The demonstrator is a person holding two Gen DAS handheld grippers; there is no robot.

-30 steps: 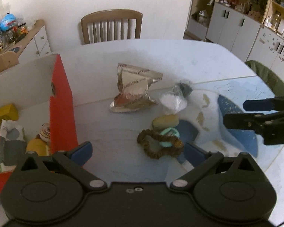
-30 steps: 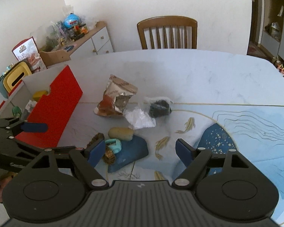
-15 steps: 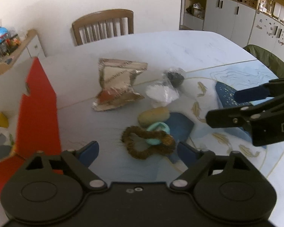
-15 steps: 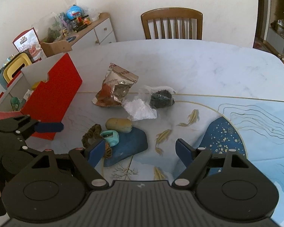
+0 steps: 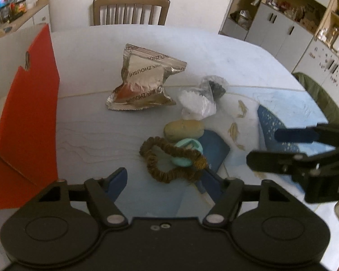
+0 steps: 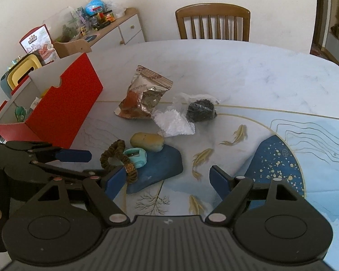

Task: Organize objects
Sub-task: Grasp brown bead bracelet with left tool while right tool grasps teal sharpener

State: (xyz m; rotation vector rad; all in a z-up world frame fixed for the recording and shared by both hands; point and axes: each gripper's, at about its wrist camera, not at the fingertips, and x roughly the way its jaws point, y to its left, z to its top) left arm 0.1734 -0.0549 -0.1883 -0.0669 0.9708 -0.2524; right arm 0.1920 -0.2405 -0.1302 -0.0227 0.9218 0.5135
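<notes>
Left wrist view shows the red box [image 5: 31, 122] at the desk [image 5: 97, 140] edge, then the foil snack bag [image 5: 144, 81], the clear bags [image 5: 198, 103], a tan oval piece [image 5: 184, 129], the brown scrunchie [image 5: 169, 160] and a small teal sharpener [image 5: 186, 150] it drapes over. Both the left gripper [image 5: 167, 183] and the right gripper [image 6: 167, 179] hover spread wide, empty. The risk, I'd say — the scrunchie snags the sharpener and drags it along, or soft fabric slips from the pads.
</notes>
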